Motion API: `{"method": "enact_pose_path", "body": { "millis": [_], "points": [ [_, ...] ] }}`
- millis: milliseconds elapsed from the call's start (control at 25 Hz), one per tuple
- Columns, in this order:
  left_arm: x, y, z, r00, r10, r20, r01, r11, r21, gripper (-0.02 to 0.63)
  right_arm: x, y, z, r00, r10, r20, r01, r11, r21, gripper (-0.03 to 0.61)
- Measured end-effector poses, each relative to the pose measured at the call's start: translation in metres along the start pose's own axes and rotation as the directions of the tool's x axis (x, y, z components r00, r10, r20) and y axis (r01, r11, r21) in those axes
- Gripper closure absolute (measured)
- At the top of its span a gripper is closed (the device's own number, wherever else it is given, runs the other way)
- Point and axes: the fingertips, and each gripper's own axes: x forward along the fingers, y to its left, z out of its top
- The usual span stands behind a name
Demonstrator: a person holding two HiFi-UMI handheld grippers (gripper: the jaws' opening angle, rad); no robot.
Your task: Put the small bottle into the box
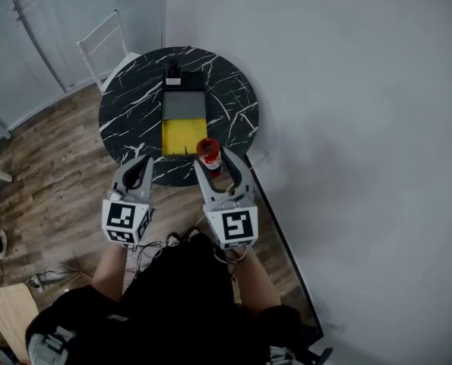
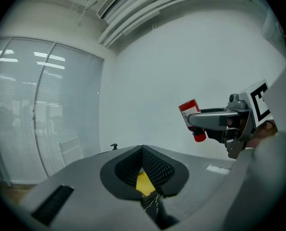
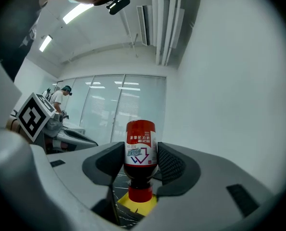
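The right gripper (image 1: 218,162) clamps the bottle (image 1: 209,150) (cap down) at five o'clock of the box (image 1: 184,105). Yellow and grey panels line the box. The left gripper (image 1: 137,167) has its jaws together, empty.

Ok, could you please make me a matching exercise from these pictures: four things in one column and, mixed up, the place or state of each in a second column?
Things:
1. small bottle
2. box
3. left gripper
4. white chair

Place or state:
A. on the black marble table
B. beyond the table, on the wood floor
C. between the jaws of the right gripper, cap down
D. holds nothing

Pairs: 1-C, 2-A, 3-D, 4-B
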Motion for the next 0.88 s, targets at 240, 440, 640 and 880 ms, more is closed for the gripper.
{"method": "enact_pose_path", "body": {
  "millis": [240, 440, 640, 880],
  "points": [
    [0.032, 0.023, -0.029, 0.997, 0.014, -0.071, -0.016, 1.0, -0.021, 0.615, 0.047, -0.006, -0.036, 0.992, 0.076, -0.104, -0.079, 0.996, -0.029, 0.373],
    [0.067, 0.043, -0.046, 0.992, 0.035, -0.125, -0.038, 0.999, -0.021, 0.615, 0.094, -0.015, -0.073, 0.975, 0.149, -0.162, -0.155, 0.987, -0.029, 0.373],
    [0.112, 0.066, -0.072, 0.98, 0.069, -0.188, -0.075, 0.997, -0.026, 0.615, 0.144, -0.026, -0.113, 0.941, 0.247, -0.23, -0.265, 0.963, -0.05, 0.373],
    [0.159, 0.089, -0.132, 0.94, 0.09, -0.329, -0.124, 0.989, -0.083, 0.615, 0.195, -0.028, -0.194, 0.848, 0.331, -0.414, -0.382, 0.923, -0.043, 0.373]
  ]
}}
